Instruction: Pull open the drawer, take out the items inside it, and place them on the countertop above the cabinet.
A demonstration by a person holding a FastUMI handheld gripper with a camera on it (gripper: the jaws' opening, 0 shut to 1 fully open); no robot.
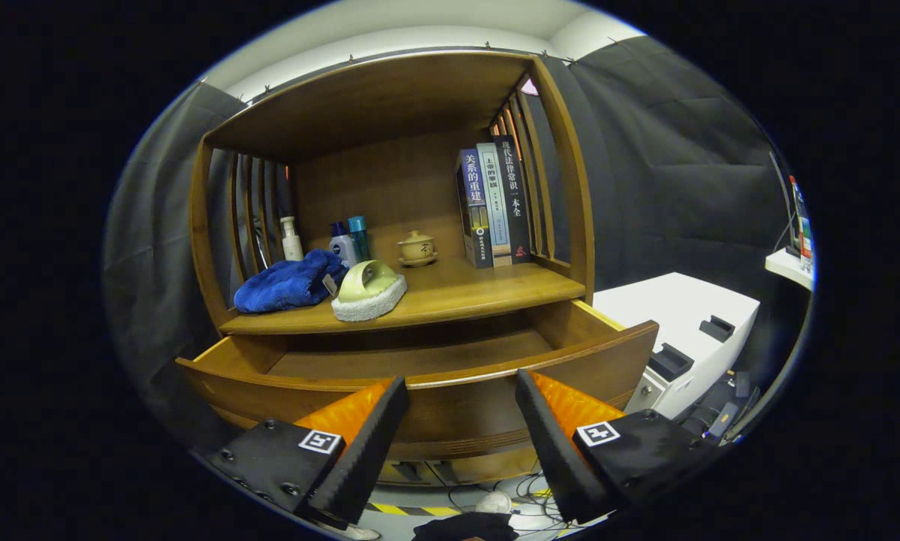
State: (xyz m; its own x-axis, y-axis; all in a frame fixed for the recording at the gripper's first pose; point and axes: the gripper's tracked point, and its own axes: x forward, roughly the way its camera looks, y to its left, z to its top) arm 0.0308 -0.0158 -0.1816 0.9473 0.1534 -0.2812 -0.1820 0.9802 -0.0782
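The gripper [461, 394] hangs with its two wedge-shaped fingers spread wide apart and nothing between them, just in front of the drawer [450, 387], whose curved, smooth-grained wooden front runs behind both fingertips. The drawer is pulled out from the cabinet [390, 98], a glossy brown wooden piece with slatted sides, and the part of its flat wooden floor that shows over the front panel is bare. At twelve o'clock from the fingers, beyond the drawer, lies the countertop [487, 289], a polished plank bearing several things. One blue towel [288, 282], soft and rumpled, is heaped at eleven o'clock; touching its right side sits one pale green domed brush [369, 289] with a thick white fluffy base. Behind these stand three small plastic bottles: a white pump bottle [291, 239], a white bottle with a dark blue cap [342, 244] and a teal bottle [358, 234] just beside it. One small lidded ceramic cup [417, 246] rests on a saucer near the middle, and three upright books [493, 204] lean together at one o'clock against the right slats. At three o'clock, apart from the cabinet, stands one white boxy unit [683, 315] with dark recessed handles.
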